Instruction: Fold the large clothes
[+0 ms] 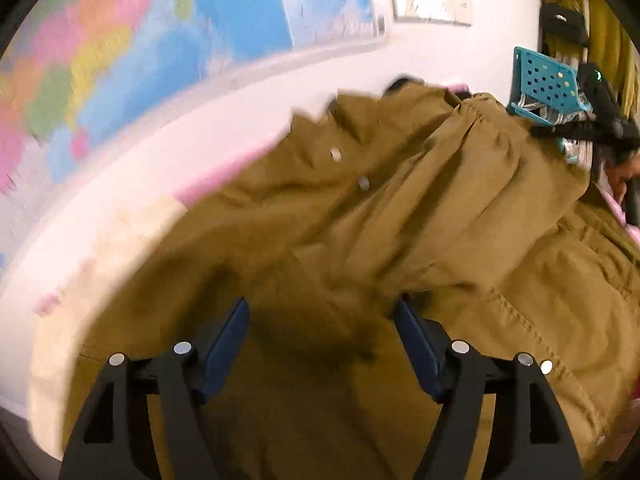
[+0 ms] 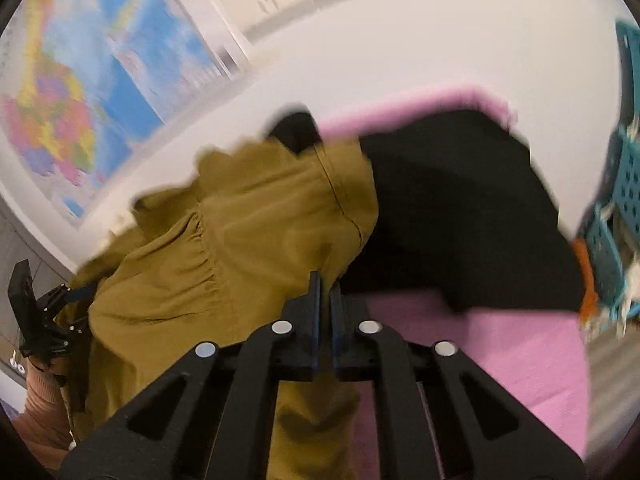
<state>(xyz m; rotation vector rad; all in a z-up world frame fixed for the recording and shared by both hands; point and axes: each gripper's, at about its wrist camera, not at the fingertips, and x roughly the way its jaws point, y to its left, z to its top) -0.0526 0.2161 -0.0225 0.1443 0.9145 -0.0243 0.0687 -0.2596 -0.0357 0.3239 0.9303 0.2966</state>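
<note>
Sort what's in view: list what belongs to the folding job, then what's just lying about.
Job: olive-brown jacket; right gripper, shut on its fabric; left gripper, open over it.

Lying about: black garment; pink cloth; teal basket; wall map.

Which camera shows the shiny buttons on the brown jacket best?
The left wrist view: two pale snap buttons sit in plain sight on the brown jacket. The right wrist view shows the jacket's gathered fabric but no buttons, with the right gripper closed at its edge.
</note>
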